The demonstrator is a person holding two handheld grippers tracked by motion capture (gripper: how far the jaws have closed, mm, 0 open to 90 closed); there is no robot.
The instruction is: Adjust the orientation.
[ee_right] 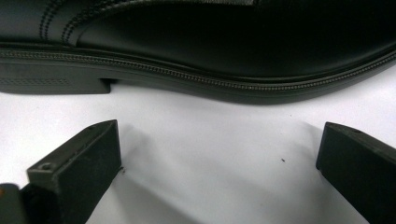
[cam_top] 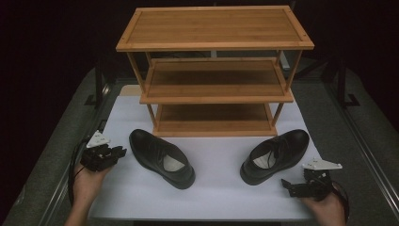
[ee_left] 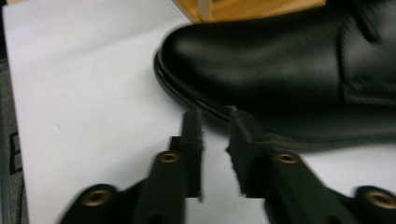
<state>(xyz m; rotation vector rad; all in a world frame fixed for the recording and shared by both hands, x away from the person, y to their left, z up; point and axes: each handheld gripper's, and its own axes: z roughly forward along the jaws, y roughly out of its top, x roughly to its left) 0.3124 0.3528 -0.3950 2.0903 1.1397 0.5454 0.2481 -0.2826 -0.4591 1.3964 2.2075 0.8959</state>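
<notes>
**K:** Black leather shoes, count two. left shoe (cam_top: 161,157) lies on the white counter (cam_top: 221,193) in front of the rack, toe toward the back-left, heel opening toward the near edge. right shoe (cam_top: 275,155) is well apart on the other side, toe toward the back-right.

**M:** Rack?

**K:** One wooden shoe rack (cam_top: 214,70), three tiers, standing at the back of the counter. Both shoes sit just in front of its lowest tier.

**M:** Grippers?

**K:** Two, one per hand. left gripper (ee_left: 215,133) is at the counter's left edge, near the left shoe's toe. Jaws nearly together with a narrow gap, nothing between them. The left gripper view puts the tips in front of the toe's sole edge; contact cannot be told, picture is blurred.

**M:** Other one?

**K:** right gripper (ee_right: 219,154) is low at the near-right corner, jaws spread wide, bare counter between them. Right shoe's sole and heel run across just beyond, not touching.
</notes>
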